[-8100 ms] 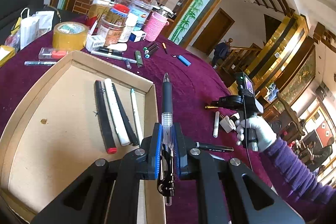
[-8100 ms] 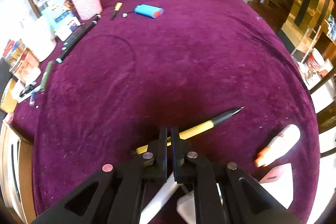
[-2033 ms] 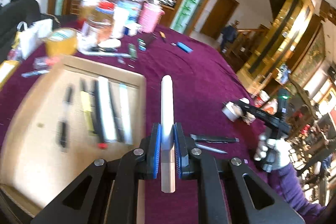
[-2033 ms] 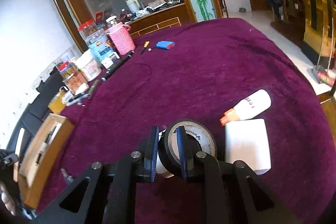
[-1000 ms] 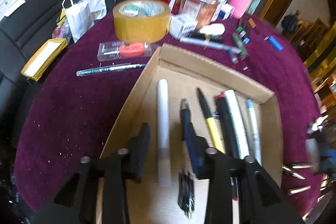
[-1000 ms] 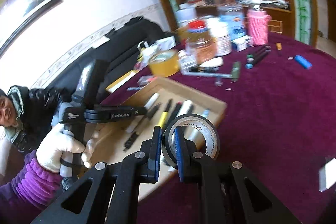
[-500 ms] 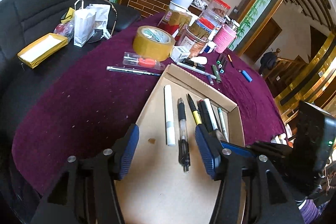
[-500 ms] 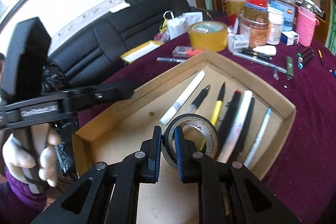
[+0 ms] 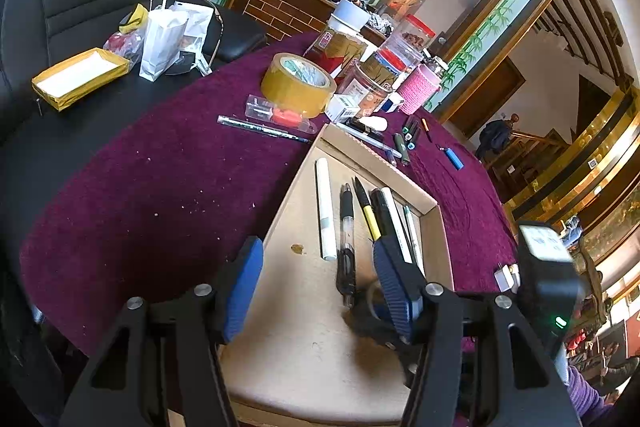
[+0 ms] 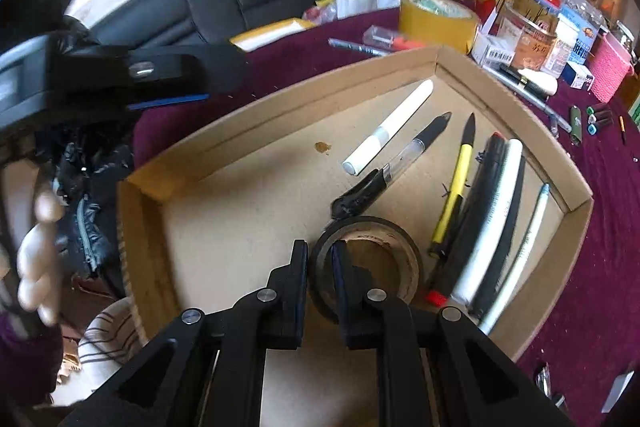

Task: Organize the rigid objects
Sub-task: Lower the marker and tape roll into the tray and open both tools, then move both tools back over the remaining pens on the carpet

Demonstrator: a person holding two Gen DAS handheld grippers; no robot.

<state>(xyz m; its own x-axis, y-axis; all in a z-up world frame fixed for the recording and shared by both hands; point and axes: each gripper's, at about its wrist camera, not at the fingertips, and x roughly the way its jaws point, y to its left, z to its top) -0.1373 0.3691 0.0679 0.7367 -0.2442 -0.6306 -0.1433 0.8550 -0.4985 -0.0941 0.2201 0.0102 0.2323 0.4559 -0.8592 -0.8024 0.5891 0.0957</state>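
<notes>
So the right gripper (image 10: 320,267) has its black fingers pinched on the wall of a black tape roll (image 10: 366,259), one finger outside the ring and one inside the brown core. The roll lies low in the near part of the shallow cardboard tray (image 10: 280,95); I can't tell whether it fully rests on the floor. The tray is plain matte brown board with a small stain.

The left gripper (image 9: 320,283) hangs wide apart over the tray with nothing between its ribbed blue pads (image 9: 244,279).

Farther in the tray the pens lie in a row: a smooth white marker (image 10: 388,129), a clear-barrelled black pen (image 10: 390,167), a yellow pen (image 10: 454,195), then black and white ones packed side by side. Past the tray, on the fuzzy purple cloth (image 9: 160,179), sits a fat tan tape roll (image 9: 298,85).
</notes>
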